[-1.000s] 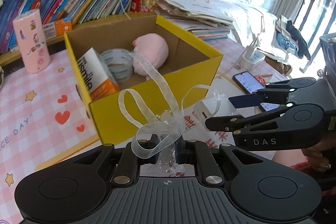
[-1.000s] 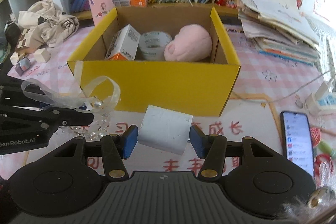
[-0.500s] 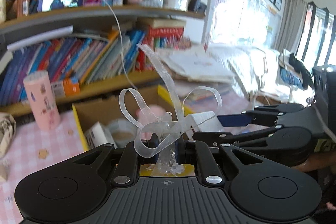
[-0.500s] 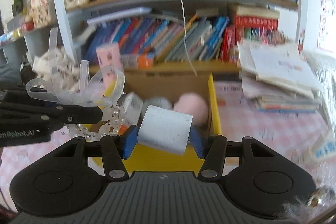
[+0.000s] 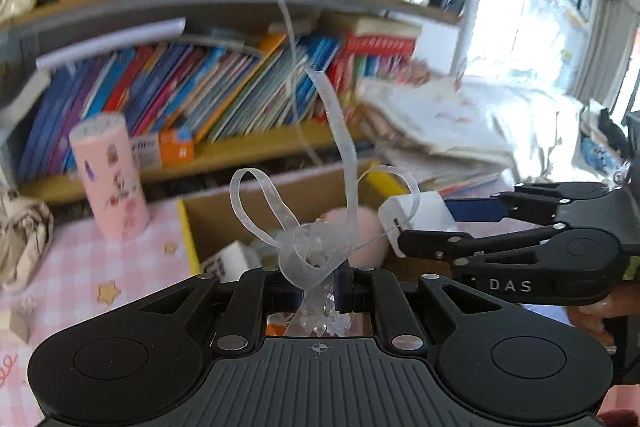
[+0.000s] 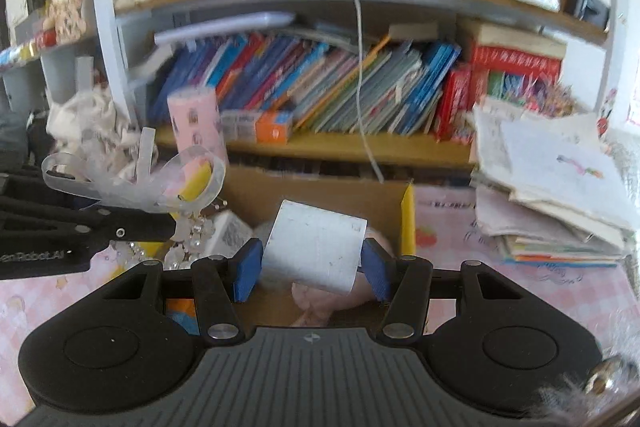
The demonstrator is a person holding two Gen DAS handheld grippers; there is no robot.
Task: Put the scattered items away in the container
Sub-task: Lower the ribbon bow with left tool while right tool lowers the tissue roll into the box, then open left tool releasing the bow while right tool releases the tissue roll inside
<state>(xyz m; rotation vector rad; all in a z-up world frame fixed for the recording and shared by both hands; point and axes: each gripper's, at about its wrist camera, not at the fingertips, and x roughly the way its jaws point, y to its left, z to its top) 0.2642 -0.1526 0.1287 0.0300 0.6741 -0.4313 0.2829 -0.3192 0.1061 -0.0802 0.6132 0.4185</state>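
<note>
My left gripper (image 5: pixel 318 287) is shut on a clear ribbon bow with crystal beads (image 5: pixel 308 255); its loops stand up above the fingers. My right gripper (image 6: pixel 312 267) is shut on a white block (image 6: pixel 316 247), tilted between the blue pads. Both hang over the yellow cardboard box (image 6: pixel 408 223), side by side. In the right wrist view the left gripper (image 6: pixel 172 223) comes in from the left with the ribbon bow (image 6: pixel 132 183). The left wrist view shows the right gripper (image 5: pixel 420 223) at the right with the white block (image 5: pixel 416 211). Inside the box (image 5: pixel 186 227) lie a pink plush (image 5: pixel 364 227) and a small printed carton (image 5: pixel 232 259).
A pink patterned cylinder (image 5: pixel 110 175) stands left of the box by the bookshelf (image 6: pixel 320 99). A white cable (image 6: pixel 360 67) hangs down behind the box. A stack of papers (image 6: pixel 560 179) lies to the right, a crumpled cloth bag (image 5: pixel 20 235) to the left.
Both grippers have risen and moved forward from in front of the box to above it, tilting up toward the shelf. Each still holds its item.
</note>
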